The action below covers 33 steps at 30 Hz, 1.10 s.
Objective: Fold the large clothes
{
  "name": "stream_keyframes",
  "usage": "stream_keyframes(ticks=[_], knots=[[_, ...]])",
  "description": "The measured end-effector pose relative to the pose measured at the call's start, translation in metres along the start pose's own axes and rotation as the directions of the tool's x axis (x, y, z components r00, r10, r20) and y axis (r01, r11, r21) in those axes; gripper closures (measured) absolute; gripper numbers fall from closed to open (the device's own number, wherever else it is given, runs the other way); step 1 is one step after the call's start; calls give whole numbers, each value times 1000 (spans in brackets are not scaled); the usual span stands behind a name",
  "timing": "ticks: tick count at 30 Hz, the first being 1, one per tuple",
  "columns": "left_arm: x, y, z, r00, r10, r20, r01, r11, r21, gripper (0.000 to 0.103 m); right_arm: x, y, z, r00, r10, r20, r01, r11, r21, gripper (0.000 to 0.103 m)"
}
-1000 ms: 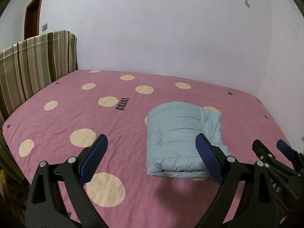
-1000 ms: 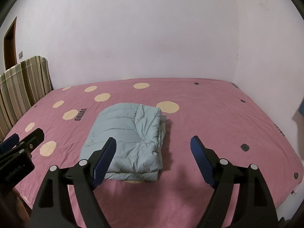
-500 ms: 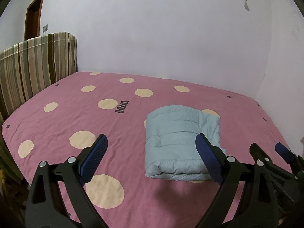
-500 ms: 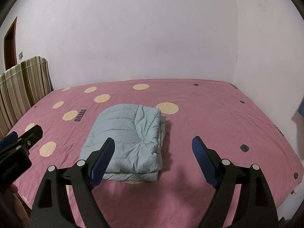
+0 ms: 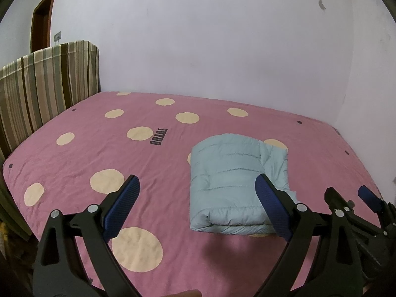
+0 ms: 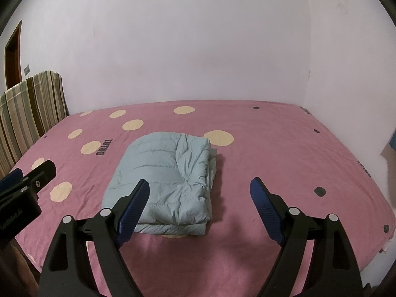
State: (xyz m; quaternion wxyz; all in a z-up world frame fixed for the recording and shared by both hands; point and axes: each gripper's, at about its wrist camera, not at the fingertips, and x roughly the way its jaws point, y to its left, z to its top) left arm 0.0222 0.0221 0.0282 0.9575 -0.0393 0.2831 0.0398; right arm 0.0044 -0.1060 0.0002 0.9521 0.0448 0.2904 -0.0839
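Observation:
A light blue padded jacket lies folded into a thick rectangle on the pink bed sheet. My left gripper hovers near the bed's front edge, open and empty, its right blue pad overlapping the jacket's near right corner in the picture. My right gripper is open and empty too, held back from the jacket's near right side, its left pad in front of the jacket's front edge. Each gripper shows at the edge of the other's view: the right one, the left one.
The sheet carries cream dots and a dark printed word. A striped headboard stands at the left. White walls close the far side and right; a brown door frame is far left. The bed's right edge drops off.
Both views have shifted slightly, with the jacket sitting a little lower; otherwise nothing has moved and both grippers stay open.

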Motion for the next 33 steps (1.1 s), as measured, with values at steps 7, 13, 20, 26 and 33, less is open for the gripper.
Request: stream_keyframes(ticks=[7,13,20,26,33], knots=[[4,2,-1,999,-32,0,32,999,4,8,8,-3,-1,1000,2,-15,-2,1000,-6,21],[12,0,-4,999,-43,8,43,999,18,2,17,-4,-2,1000,0,-31,-1,1000,-16,21],[30,0,-6,1000,-16,-14,16,1000,8,2,29,-8,-5,999,-3,-52,2,1000,-18,21],[54,2,-5,999,24,-23,-23,999,35,2,47,-17,-9,997,-10,-78,9,1000,-2,21],[122,64,-6,988,110,-106,-112,994,-15,2,84,-69,-10,989,-96,-109,100,994,32,21]])
